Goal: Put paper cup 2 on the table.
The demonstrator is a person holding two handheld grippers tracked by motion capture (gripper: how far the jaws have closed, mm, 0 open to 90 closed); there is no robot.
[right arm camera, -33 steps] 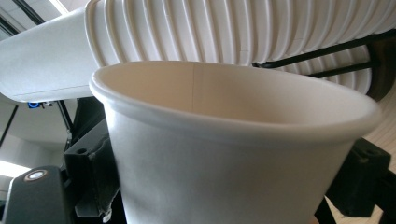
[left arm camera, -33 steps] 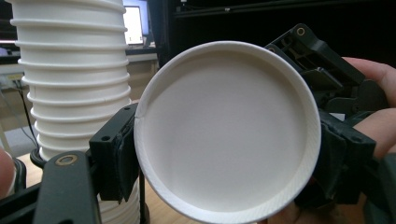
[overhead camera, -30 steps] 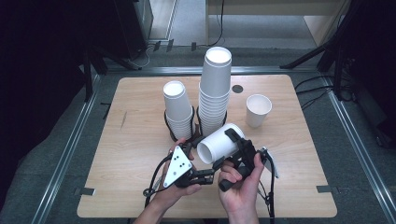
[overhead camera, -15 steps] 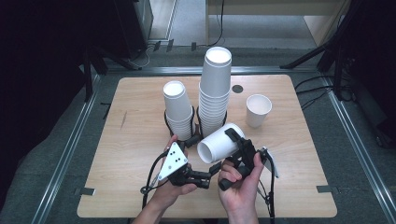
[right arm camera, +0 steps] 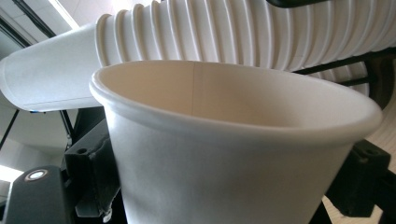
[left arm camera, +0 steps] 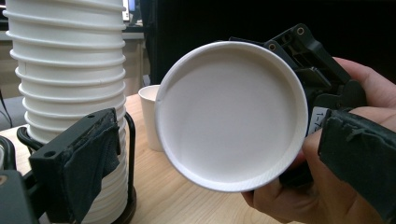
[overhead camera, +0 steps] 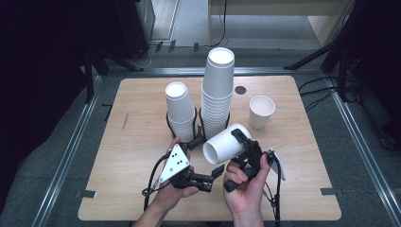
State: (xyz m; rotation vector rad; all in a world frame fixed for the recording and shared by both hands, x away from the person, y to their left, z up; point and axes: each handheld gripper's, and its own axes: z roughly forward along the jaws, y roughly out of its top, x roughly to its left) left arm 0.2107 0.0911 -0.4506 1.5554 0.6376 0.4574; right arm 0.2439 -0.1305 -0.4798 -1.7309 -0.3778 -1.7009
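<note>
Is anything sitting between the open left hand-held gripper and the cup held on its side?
Nothing visible. The left hand-held gripper sits just below the cup, its jaws open either side of the rim, with bare air between. The right hand-held gripper grips the cup's far wall.

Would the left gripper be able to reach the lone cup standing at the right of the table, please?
Probably not directly: the right gripper and the cup it holds sit between the left gripper and the lone cup.

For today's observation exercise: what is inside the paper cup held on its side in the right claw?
The held cup looks empty: its open mouth shows a plain white inner wall and bottom. The right claw grips its outer wall, and what lies behind the cup is covered.
</note>
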